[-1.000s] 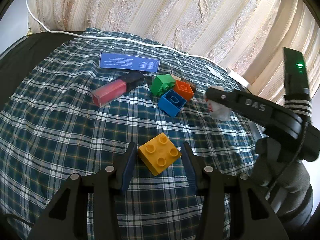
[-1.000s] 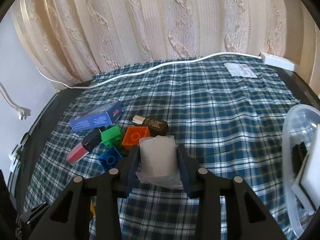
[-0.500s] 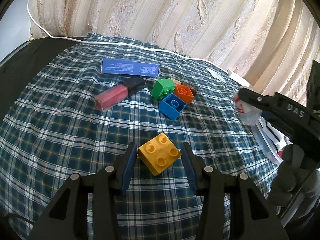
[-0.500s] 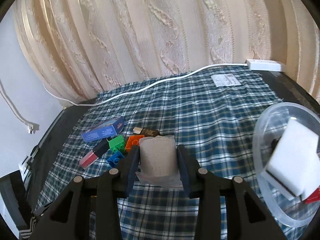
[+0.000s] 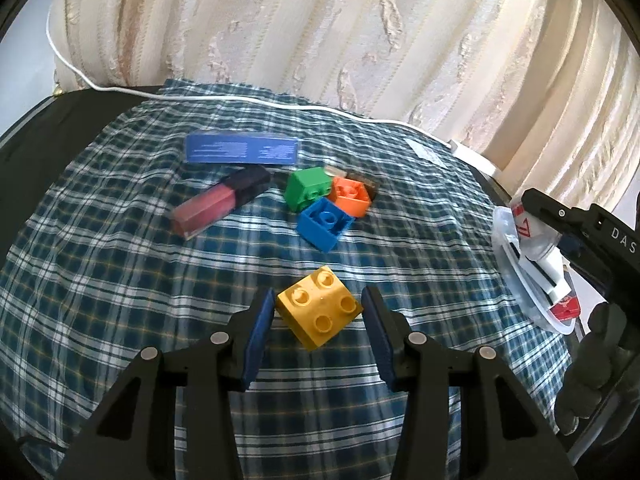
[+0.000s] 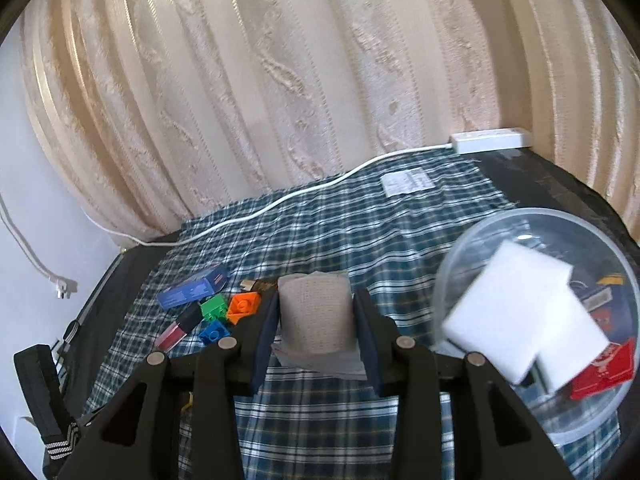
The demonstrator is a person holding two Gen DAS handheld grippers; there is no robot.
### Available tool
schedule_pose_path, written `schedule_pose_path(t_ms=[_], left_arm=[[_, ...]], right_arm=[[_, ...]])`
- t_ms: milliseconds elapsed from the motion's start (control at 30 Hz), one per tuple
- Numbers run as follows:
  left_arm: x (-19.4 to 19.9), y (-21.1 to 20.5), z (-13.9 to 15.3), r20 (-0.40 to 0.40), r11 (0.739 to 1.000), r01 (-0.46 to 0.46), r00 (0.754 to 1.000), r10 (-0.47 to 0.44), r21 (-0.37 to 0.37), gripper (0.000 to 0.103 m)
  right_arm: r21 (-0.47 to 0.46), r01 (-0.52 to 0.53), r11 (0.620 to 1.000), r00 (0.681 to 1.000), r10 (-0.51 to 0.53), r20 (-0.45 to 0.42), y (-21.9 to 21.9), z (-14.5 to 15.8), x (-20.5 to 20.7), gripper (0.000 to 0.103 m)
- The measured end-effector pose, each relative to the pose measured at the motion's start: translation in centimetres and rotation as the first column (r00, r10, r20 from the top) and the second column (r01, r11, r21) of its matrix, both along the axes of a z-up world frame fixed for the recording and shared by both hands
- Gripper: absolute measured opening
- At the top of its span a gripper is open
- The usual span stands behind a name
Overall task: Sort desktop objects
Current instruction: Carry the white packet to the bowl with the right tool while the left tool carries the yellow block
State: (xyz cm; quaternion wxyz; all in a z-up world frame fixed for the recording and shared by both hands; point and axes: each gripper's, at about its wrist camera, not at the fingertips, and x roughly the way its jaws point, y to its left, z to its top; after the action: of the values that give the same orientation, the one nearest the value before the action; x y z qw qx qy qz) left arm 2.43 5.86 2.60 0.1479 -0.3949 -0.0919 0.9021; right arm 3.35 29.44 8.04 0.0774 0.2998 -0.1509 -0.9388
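Note:
A yellow brick (image 5: 318, 312) hangs a little above the checked cloth, pinched by two opposite corners in my left gripper (image 5: 319, 294), which is shut on it. My right gripper (image 6: 316, 298) is shut on a whitish tissue packet (image 6: 316, 320) and holds it in the air just left of a clear plastic bowl (image 6: 442, 292). In the left wrist view the right gripper (image 5: 552, 216) and its packet (image 5: 530, 236) show at the right edge, in front of the bowl (image 5: 505, 256). Blue (image 5: 325, 222), orange (image 5: 351, 198) and green (image 5: 308, 188) bricks lie clustered on the cloth.
A pink lip gloss tube (image 5: 220, 206) and a blue box (image 5: 242, 151) lie left of the bricks, with a small brown item (image 5: 366, 182) behind the orange one. The bowl holds white blocks (image 6: 508, 312) and a red piece (image 6: 604, 368). A white cable (image 5: 280, 102) and power strip (image 6: 492, 140) run below the curtain.
The right gripper has carried the packet to the right, away from the bricks, and the bowl has come far into its view. The left gripper has kept still with the yellow brick.

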Motion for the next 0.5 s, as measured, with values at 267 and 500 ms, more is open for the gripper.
schedule_pose_path(t_ms=[267, 500], left_arm=[[0.2, 2.5, 0.7, -0.014, 0.999, 0.040, 0.999, -0.040, -0.009, 0.049], [0.4, 4.6, 1.3, -0.026, 0.997, 0.077, 0.997, -0.078, -0.017, 0.049]], right_arm=[[-0.019, 0.083, 0.996, 0.996, -0.083, -0.011, 3.6, 0.0, 1.4, 0.042], [-0.033, 0.154, 0.988, 0.988, -0.155, -0.028, 6.9, 0.3, 2.4, 0.042]])
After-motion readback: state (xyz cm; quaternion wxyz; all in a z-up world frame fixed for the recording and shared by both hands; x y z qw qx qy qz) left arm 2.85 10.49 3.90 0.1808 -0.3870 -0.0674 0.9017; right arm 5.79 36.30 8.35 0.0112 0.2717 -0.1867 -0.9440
